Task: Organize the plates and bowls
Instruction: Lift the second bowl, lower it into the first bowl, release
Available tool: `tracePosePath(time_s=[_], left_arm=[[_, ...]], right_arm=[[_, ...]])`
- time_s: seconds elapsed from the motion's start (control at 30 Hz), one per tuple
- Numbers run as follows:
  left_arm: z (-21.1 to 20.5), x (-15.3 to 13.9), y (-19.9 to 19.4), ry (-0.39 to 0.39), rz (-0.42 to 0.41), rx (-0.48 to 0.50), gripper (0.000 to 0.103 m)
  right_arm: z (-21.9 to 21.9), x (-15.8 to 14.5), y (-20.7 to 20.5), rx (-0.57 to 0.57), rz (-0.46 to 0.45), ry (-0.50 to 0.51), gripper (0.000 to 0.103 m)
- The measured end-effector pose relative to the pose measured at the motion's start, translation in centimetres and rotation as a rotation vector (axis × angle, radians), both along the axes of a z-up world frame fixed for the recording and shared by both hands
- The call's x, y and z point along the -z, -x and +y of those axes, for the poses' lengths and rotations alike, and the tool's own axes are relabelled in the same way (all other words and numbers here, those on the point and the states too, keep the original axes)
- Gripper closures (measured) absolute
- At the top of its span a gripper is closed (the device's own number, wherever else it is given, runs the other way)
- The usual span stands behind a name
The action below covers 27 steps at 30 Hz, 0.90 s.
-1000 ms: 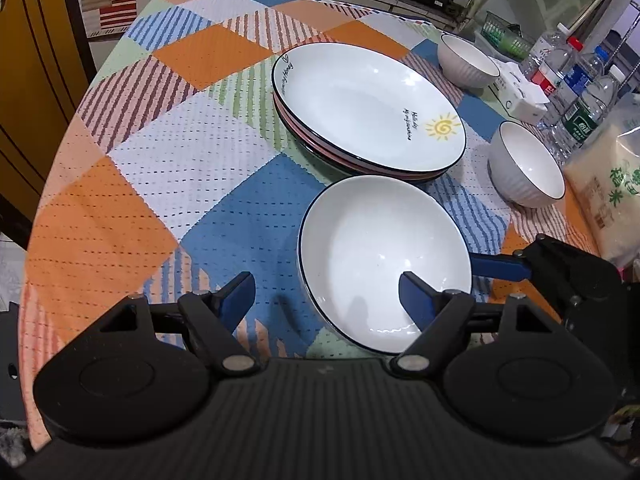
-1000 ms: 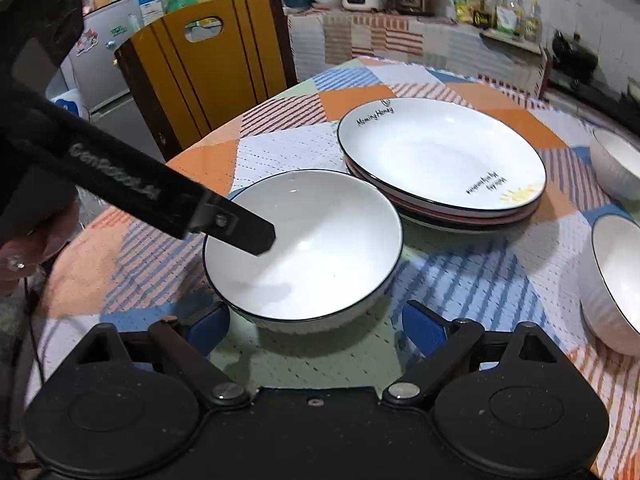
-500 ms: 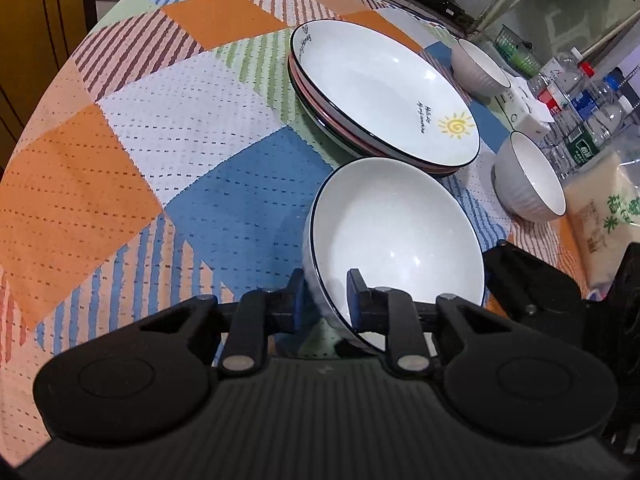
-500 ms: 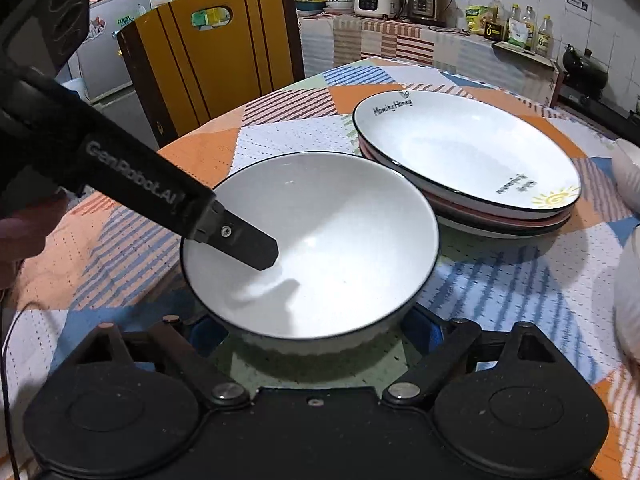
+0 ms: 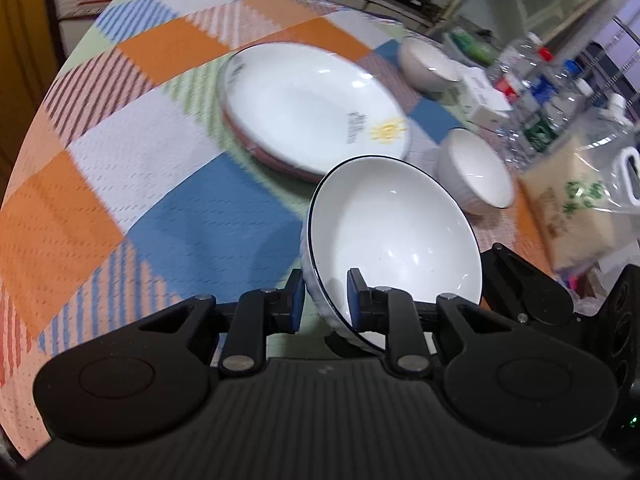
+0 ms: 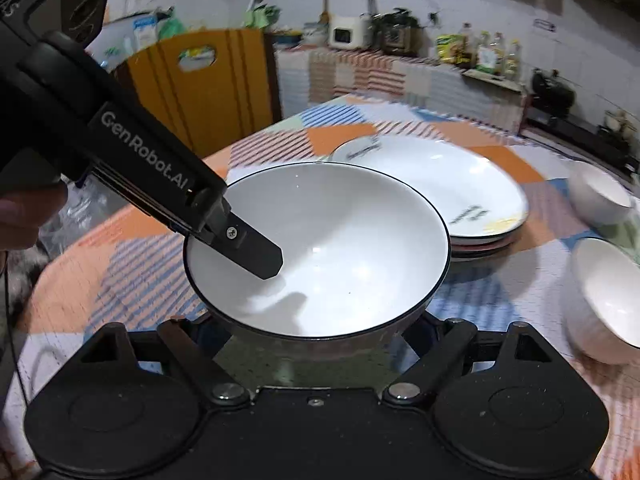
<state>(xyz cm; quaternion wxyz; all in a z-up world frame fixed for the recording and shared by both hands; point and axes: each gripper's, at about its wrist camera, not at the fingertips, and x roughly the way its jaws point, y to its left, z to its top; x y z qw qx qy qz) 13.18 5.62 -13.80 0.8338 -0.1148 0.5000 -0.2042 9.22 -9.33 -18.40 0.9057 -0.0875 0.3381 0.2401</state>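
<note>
Left gripper point(image 5: 323, 300) pinching white bowl point(image 5: 394, 248) rim — tilted, right gripper point(image 6: 316, 332) spread beneath, plates point(image 5: 312, 108) near

Taking the stack of plates point(image 5: 316, 120) as your anchor on the table point(image 5: 120, 168): the big bowl point(image 5: 392, 248) sits nearer you than the stack, tipped up, its near rim between your left gripper point(image 5: 323, 300) fingers. In the right wrist view your right gripper point(image 6: 316, 332) sits under that bowl. To the right of the stack you've got two small bowls, one far point(image 5: 428, 66), one nearer point(image 5: 476, 172). Further right come the bottles point(image 5: 548, 92) and a bag point(image 5: 576, 208). Behind the stack, past the table edge, stands a chair point(image 6: 208, 88).
</note>
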Motion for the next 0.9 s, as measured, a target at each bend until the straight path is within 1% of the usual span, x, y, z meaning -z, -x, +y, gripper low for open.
tracePosePath(time_s=[0.07,0.13,0.23,0.33,0.43,0.6,0.77,0.9], left_arm=[[-1.3,-0.8,-0.1,0.007,-0.028,0.022,0.083],[-2.9,-1.2,-0.4,0.010,-0.056,0.047,0.081],[-5.2,-1.7,-0.9,-0.007,-0.068,0.077,0.080],[-7.2,-2.9,-1.3,-0.003,-0.088,0.112,0.080],[-9.2,-4.3,-2.2,0.001,-0.119,0.154,0.080],[-12.4,-5.7,-3.7,0.008,-0.160,0.201,0.080],[-14.9,-5.6,-5.6,0.006,-0.151,0.233,0.080],[-16.5,-4.7,-7.4,0.001,-0.124,0.266,0.080]], right_arm=[[-0.9,-0.8,0.0,0.034,-0.001,0.000,0.012],[-2.0,-1.5,-0.1,0.108,0.007,-0.004,0.012],[-3.2,-2.0,-0.1,0.161,-0.011,0.012,0.012],[-4.3,-2.7,-0.3,0.196,-0.029,0.035,0.012],[-5.8,-3.6,-0.7,0.260,-0.052,0.029,0.012],[-8.1,-5.1,-2.3,0.347,-0.082,0.045,0.012],[-9.8,-5.2,-4.0,0.397,-0.084,0.062,0.012],[-10.8,-4.7,-5.2,0.400,-0.086,0.107,0.012]])
